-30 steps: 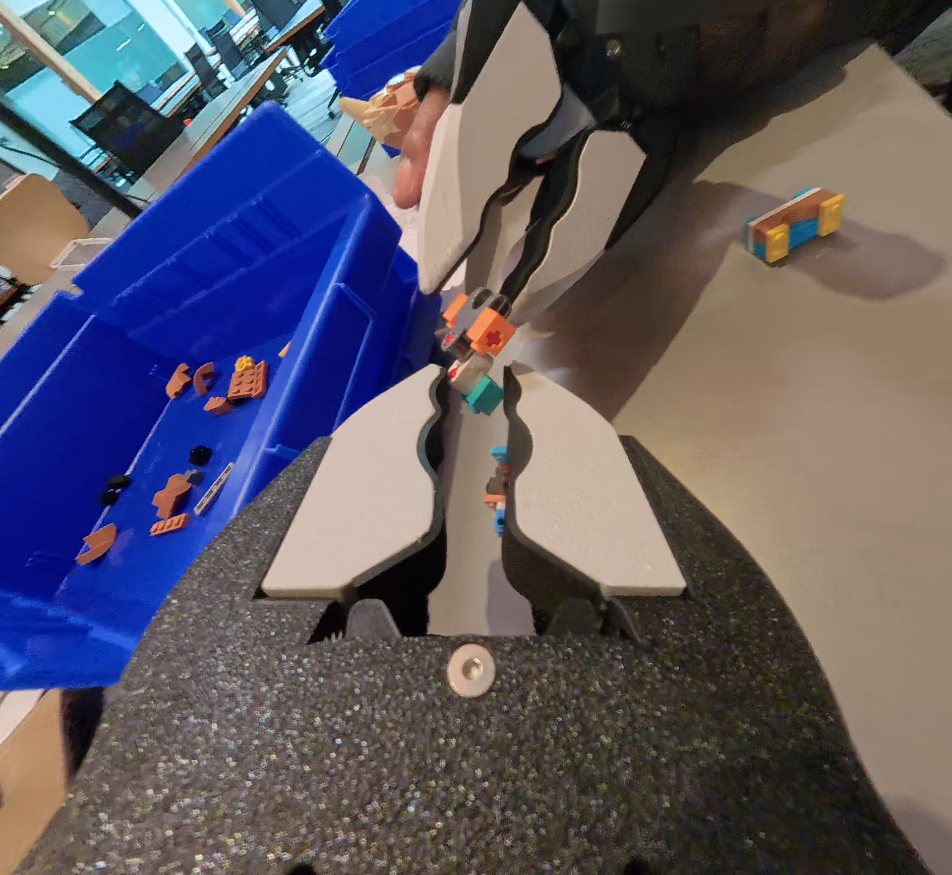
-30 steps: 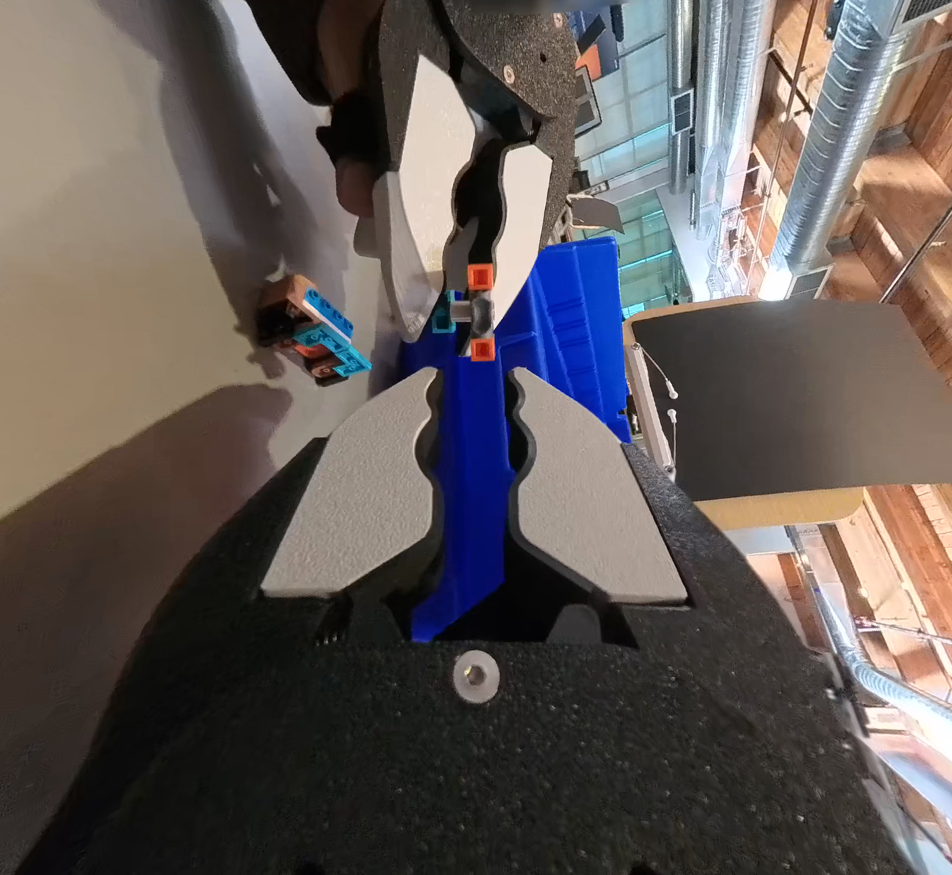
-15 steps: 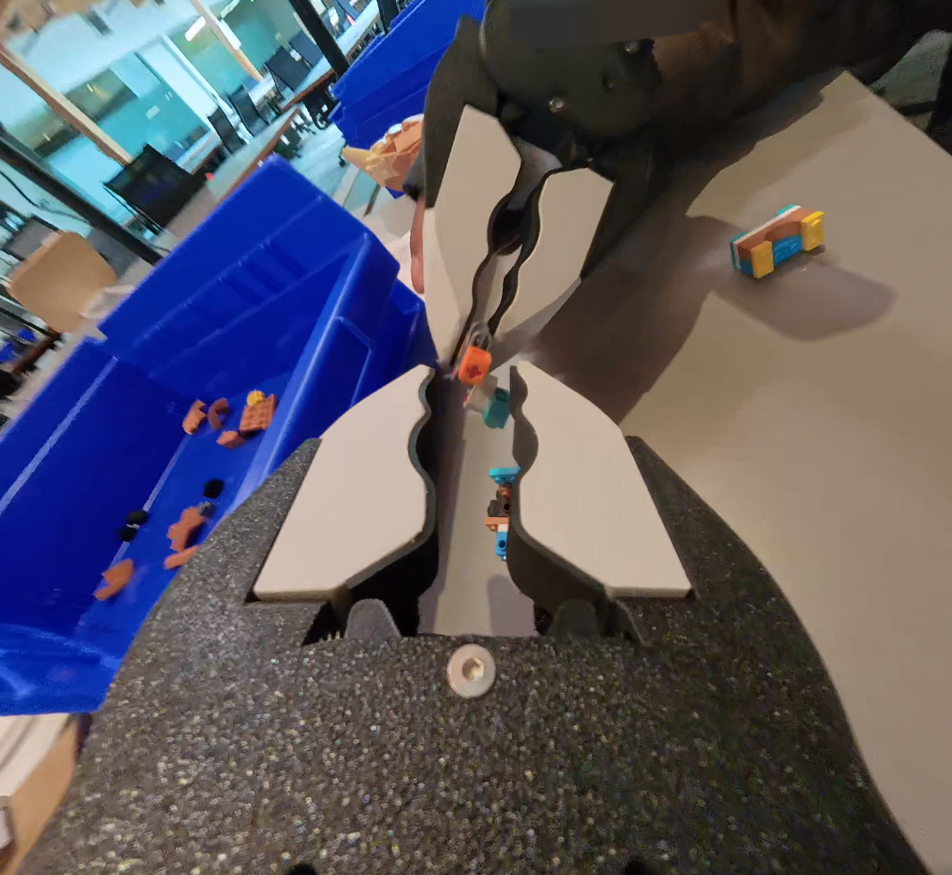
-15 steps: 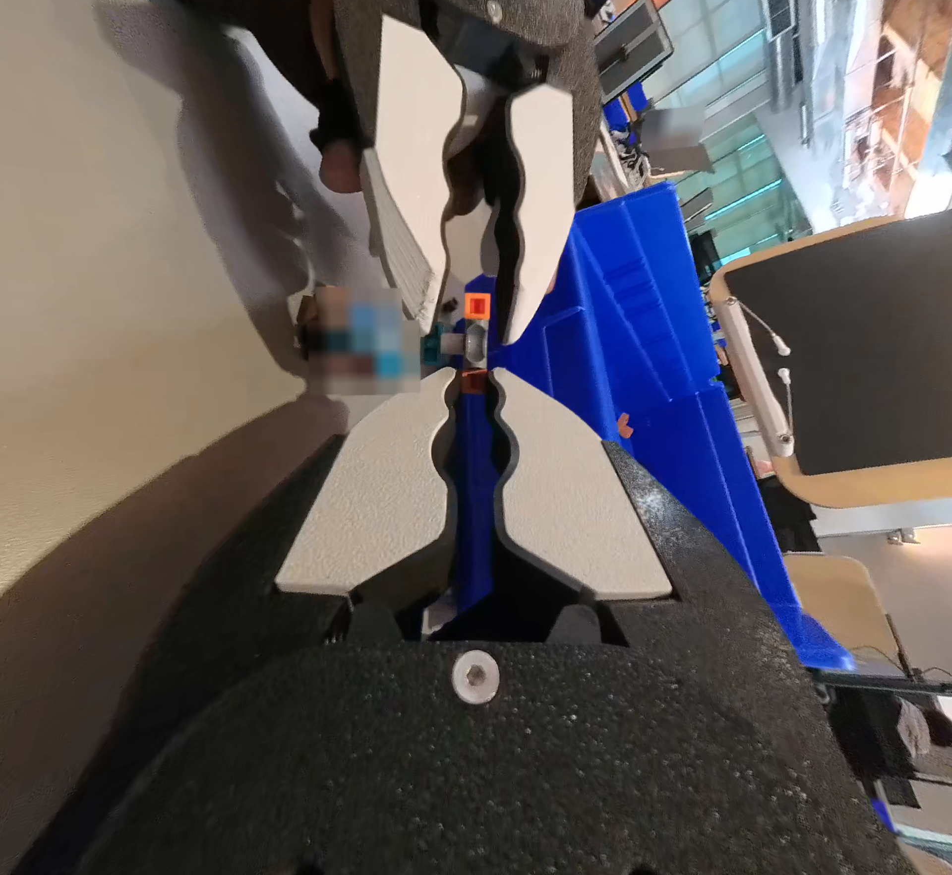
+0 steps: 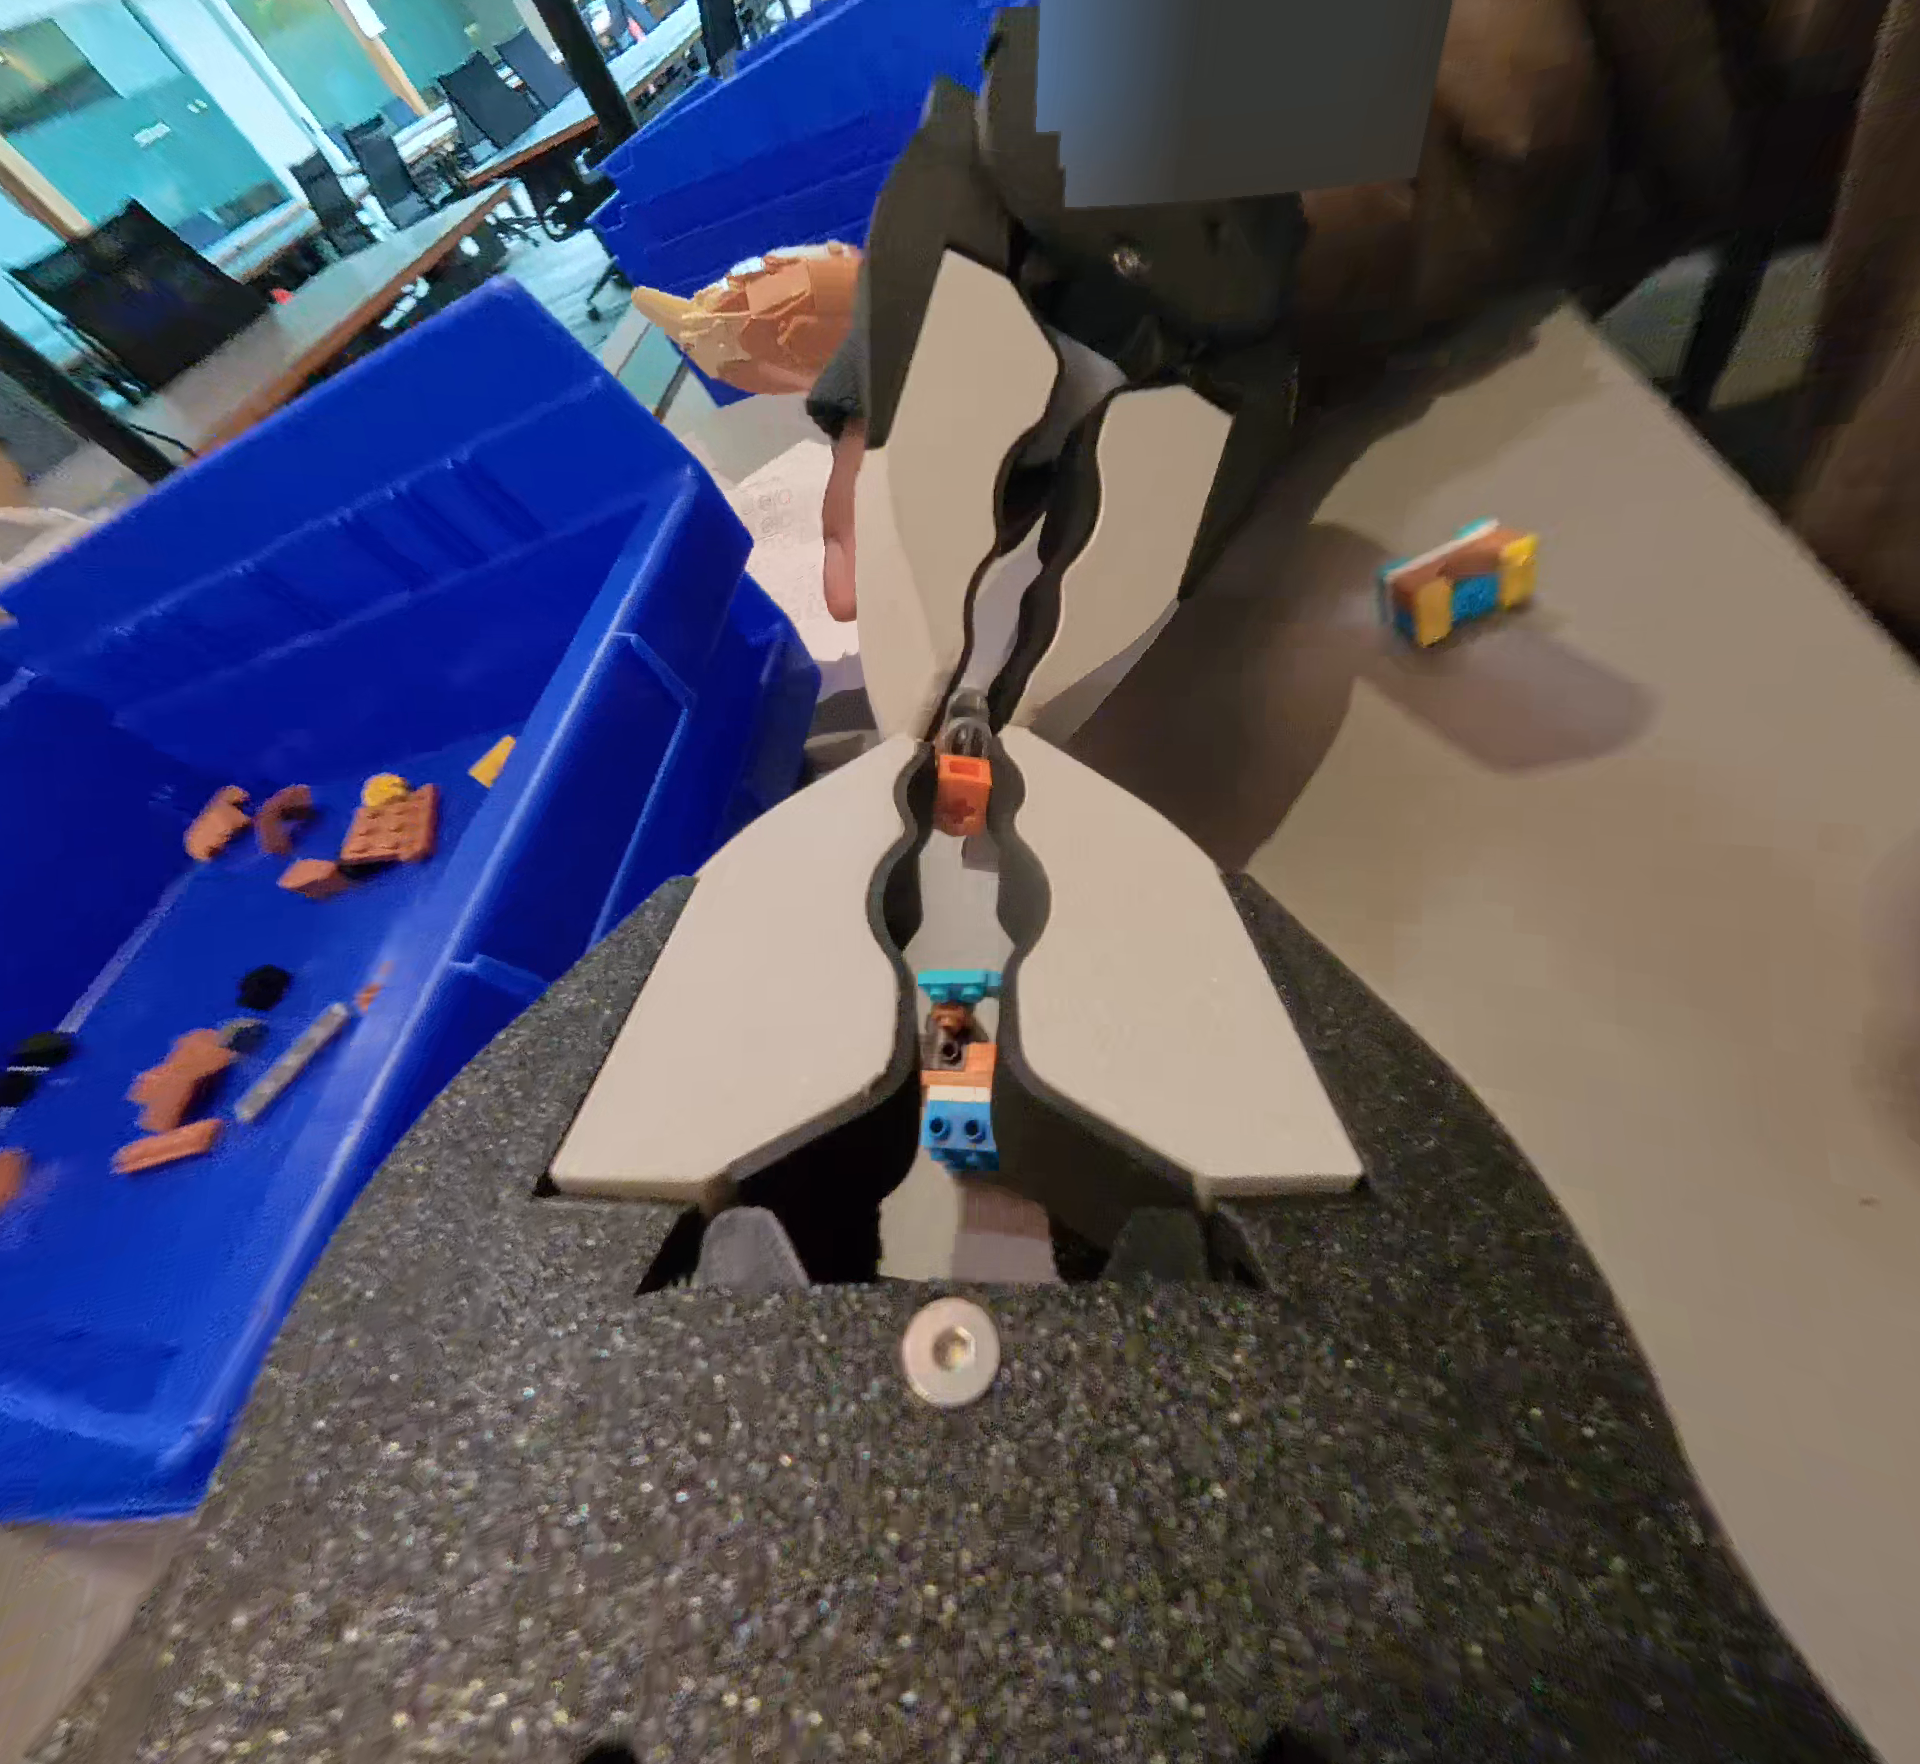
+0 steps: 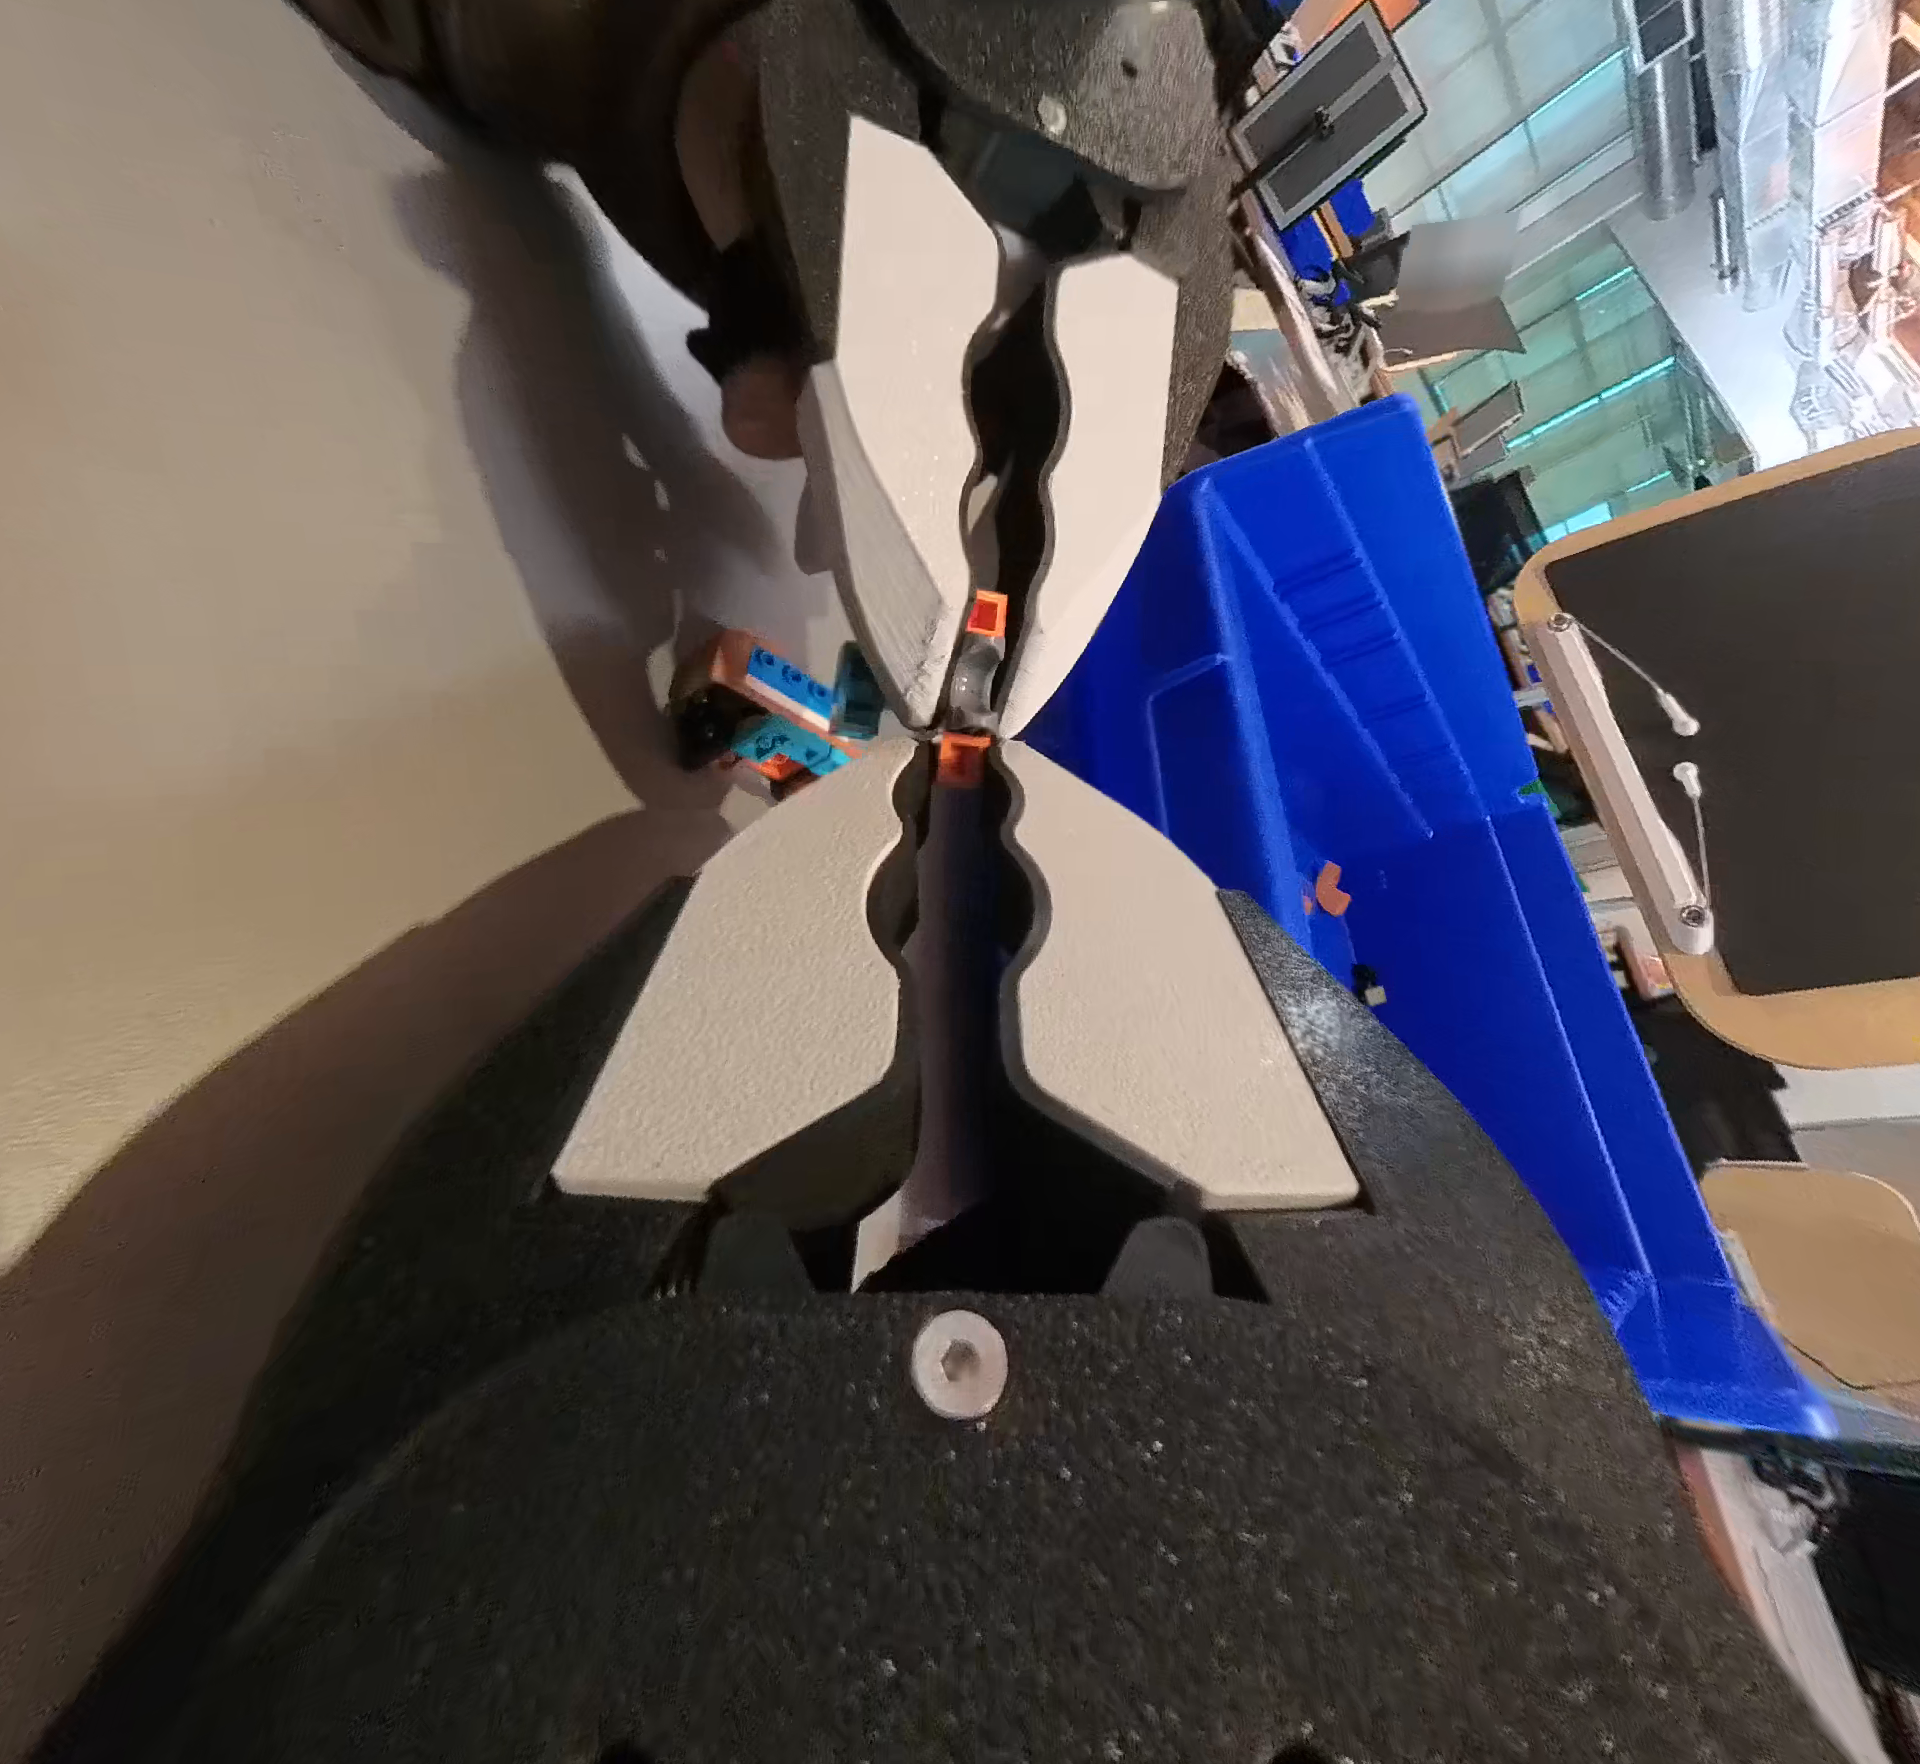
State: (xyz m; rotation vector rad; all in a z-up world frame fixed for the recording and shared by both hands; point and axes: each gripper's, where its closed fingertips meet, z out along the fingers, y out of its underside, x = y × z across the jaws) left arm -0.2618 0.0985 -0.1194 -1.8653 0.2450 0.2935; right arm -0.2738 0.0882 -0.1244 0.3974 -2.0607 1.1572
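A small brick piece, two orange bricks joined by a grey connector, hangs between my two grippers above the grey table (image 5: 1558, 987). My left gripper (image 5: 961, 764) is shut on one orange brick (image 5: 961, 789). My right gripper (image 6: 956, 750) is shut on the other orange brick (image 6: 958, 760). The grey connector (image 6: 977, 675) runs between them. The grippers meet tip to tip. The right gripper also shows in the left wrist view (image 5: 966, 712), and the left gripper in the right wrist view (image 6: 971, 665). A teal piece (image 6: 857, 675) shows beside the left finger; whether it is attached I cannot tell.
A small multicoloured brick build (image 5: 961, 1070) lies on the table below the grippers. A brown, yellow and blue build (image 5: 1460, 576) lies at the right. A blue bin (image 5: 644, 592) with several brown and black pieces stands at the left. A person's hands hold both grippers. My left and right fingertips are right by each other.
The grippers have come together tip to tip. The right jaws closed on one orange end. The left jaws widened, then closed on the other orange end.
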